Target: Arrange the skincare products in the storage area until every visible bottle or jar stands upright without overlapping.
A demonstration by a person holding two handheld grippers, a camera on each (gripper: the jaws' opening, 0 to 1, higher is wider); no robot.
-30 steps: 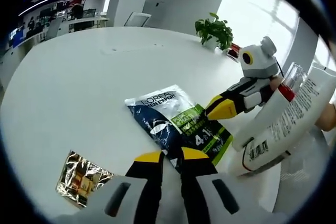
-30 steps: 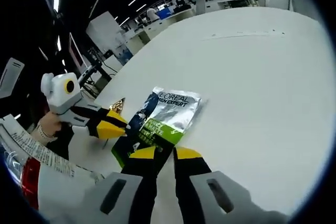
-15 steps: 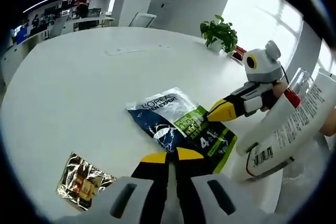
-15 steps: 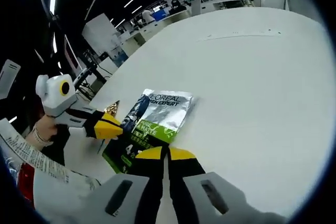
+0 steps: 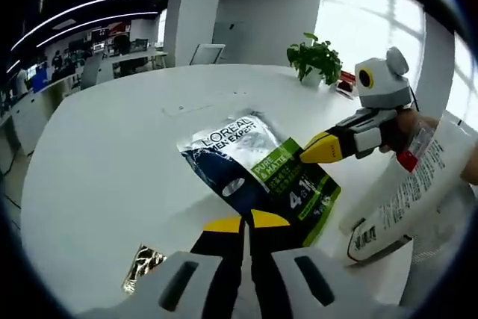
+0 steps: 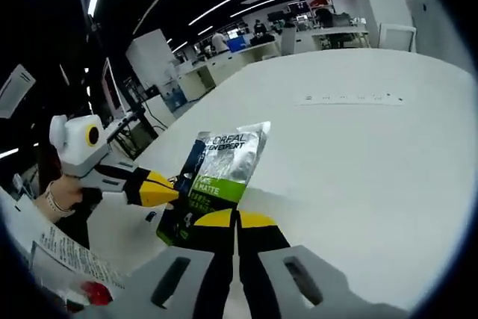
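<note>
Down at the bottom centre of the left gripper view, the left gripper [image 5: 243, 223] has its yellow-tipped jaws pressed together on the lower edge of the sachet [image 5: 258, 173], a flat pack in navy, silver and green printed with L'OREAL MEN EXPERT. The pack spreads up and away from the tips toward the middle of the frame, tilted and lifted off the white table [image 5: 112, 155]. From the right side of that frame the right gripper [image 5: 317, 149] reaches in, its yellow tip touching the pack's right edge, with a person's hand [image 5: 414, 128] behind it. Just beside, at the lower right, a white tube [image 5: 407, 192] with a red band and a barcode leans at a slant. A small gold foil packet [image 5: 146, 267] lies flat at the lower left. A potted plant [image 5: 317, 56] stands at the table's far edge, upper right. In the right gripper view, the right gripper [image 6: 234, 220] is likewise clenched on the sachet [image 6: 216, 173], which rises up-left from its tips; the left gripper [image 6: 158, 188] touches it from the left.
</note>
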